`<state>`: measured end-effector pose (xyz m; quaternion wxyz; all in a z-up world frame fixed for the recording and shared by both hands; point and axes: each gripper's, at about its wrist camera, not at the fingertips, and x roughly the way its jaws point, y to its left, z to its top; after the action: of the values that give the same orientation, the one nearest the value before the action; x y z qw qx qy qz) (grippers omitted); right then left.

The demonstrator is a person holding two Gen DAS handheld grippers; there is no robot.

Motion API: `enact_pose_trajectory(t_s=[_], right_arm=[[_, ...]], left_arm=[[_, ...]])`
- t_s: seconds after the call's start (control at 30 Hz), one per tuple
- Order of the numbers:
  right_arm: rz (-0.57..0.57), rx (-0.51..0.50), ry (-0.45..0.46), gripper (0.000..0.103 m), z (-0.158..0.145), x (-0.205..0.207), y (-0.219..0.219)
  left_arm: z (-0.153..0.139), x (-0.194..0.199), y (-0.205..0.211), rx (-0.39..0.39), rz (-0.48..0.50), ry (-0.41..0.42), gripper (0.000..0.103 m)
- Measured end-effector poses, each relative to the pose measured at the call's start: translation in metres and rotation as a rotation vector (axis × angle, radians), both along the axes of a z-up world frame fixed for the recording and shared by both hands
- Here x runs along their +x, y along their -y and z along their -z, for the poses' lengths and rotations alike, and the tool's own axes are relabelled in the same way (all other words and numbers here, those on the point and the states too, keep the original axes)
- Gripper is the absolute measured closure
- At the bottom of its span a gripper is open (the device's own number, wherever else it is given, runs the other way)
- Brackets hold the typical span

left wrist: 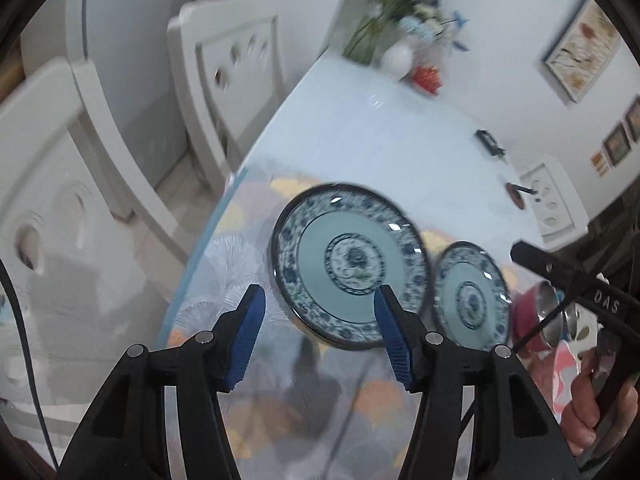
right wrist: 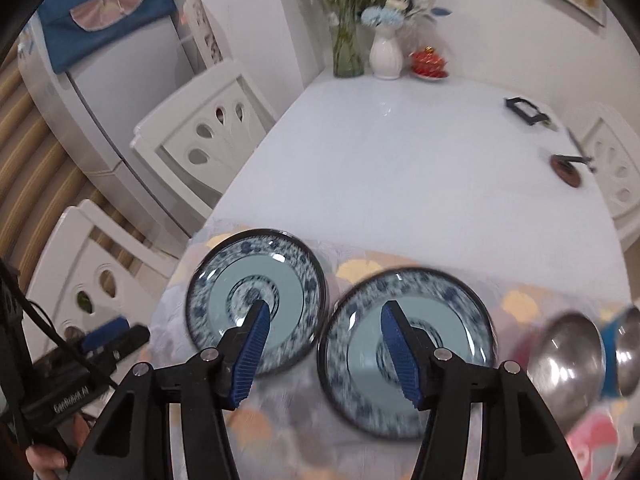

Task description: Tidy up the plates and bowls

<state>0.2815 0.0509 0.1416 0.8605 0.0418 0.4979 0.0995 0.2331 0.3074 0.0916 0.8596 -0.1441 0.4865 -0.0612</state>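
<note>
Two blue-patterned plates (right wrist: 256, 304) (right wrist: 408, 352) lie side by side, nearly touching, on the patterned mat (right wrist: 280, 420) at the table's (right wrist: 400, 152) near end. Steel bowls (right wrist: 568, 356) sit just right of them. Left gripper (left wrist: 318, 332) and right gripper (right wrist: 326, 350) hover above the plates, jaws apart, holding nothing.

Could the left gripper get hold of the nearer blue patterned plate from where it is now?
Probably yes. The left gripper is open and empty, and the left plate lies flat on the placemat just ahead of its fingertips, with nothing between. The right plate sits close beside it.
</note>
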Motion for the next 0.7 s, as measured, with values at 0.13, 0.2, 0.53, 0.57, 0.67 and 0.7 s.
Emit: enact_pose_trajectory(t_s=[0.13,0.2,0.53,0.57,0.67,0.7], right_arm=[[-0.026,-0.009,-0.025,0.048,0.029,0.035,-0.014],[-0.044,-0.012,-0.046,0.049,0.044,0.05,-0.021],[-0.119,-0.028,-0.118,0.057,0.095,0.089,-0.044],[-0.126,-0.029,-0.124,0.057,0.099,0.091,-0.045],[-0.138,-0.026,-0.145,0.061,0.11,0.094,-0.049],[-0.14,-0.02,-0.154,0.062,0.113,0.095,-0.049]], left_arm=[[0.029,0.016,0.0,-0.023,-0.019,-0.055,0.051],[0.039,0.021,-0.002,-0.031,-0.026,-0.072,0.053],[0.068,0.033,-0.005,-0.093,-0.034,-0.119,0.066],[0.07,0.034,-0.005,-0.102,-0.032,-0.122,0.068],[0.071,0.034,-0.005,-0.114,-0.032,-0.11,0.071],[0.071,0.034,-0.006,-0.117,-0.031,-0.11,0.072]])
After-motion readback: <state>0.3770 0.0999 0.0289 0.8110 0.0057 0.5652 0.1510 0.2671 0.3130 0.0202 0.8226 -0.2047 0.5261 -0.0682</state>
